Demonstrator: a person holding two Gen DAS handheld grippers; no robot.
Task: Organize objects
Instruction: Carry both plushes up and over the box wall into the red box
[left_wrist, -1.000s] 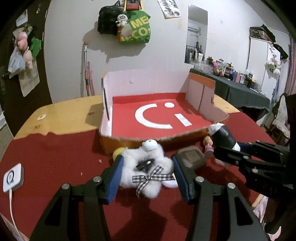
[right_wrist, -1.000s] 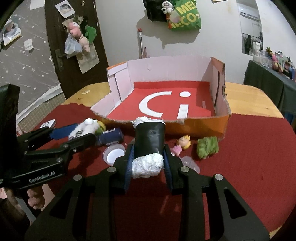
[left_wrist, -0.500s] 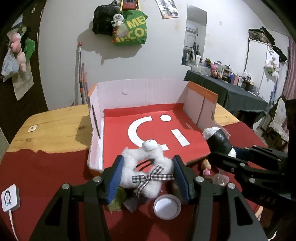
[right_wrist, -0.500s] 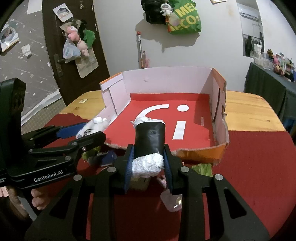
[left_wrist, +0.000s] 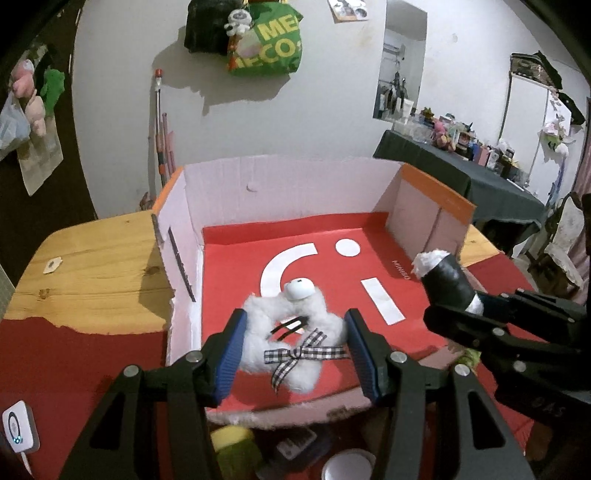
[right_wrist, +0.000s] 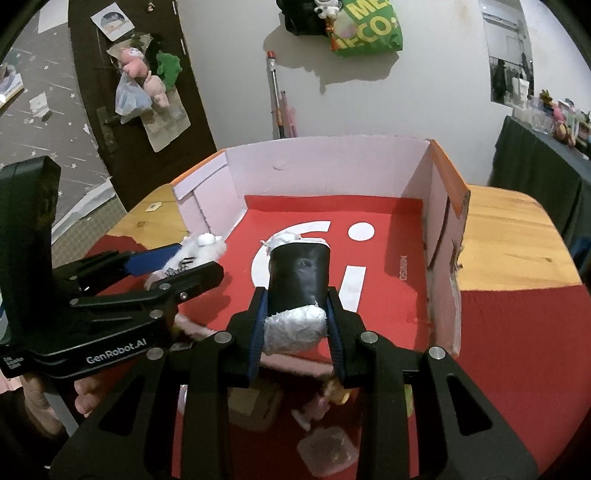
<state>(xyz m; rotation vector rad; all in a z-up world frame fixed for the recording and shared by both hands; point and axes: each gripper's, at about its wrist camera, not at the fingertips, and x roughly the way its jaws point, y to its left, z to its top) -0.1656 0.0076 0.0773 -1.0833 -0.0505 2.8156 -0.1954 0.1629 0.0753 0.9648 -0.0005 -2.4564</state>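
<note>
My left gripper (left_wrist: 293, 350) is shut on a white fluffy plush (left_wrist: 295, 332) with a checked bow, held over the front left of the red-floored cardboard box (left_wrist: 221, 192). My right gripper (right_wrist: 297, 321) is shut on a black cylinder with white wadding (right_wrist: 298, 275), held over the box's front edge. The cylinder (left_wrist: 445, 282) and the right gripper (left_wrist: 461, 314) also show in the left wrist view, at the right. The left gripper (right_wrist: 177, 264) with the plush (right_wrist: 205, 249) shows in the right wrist view, at the left over the box (right_wrist: 332, 166).
Below the grippers on the red cloth lie a yellow-green item (left_wrist: 232, 439), a white round lid (left_wrist: 347, 467), a small doll (right_wrist: 328, 397), a clear plastic piece (right_wrist: 328, 448) and a brown block (right_wrist: 255, 406). A white charger (left_wrist: 16, 434) sits at the left table edge.
Both grippers rose and moved forward with their loads, from above the cloth in front of the box to over the box's front part. The loose items now lie beneath them.
</note>
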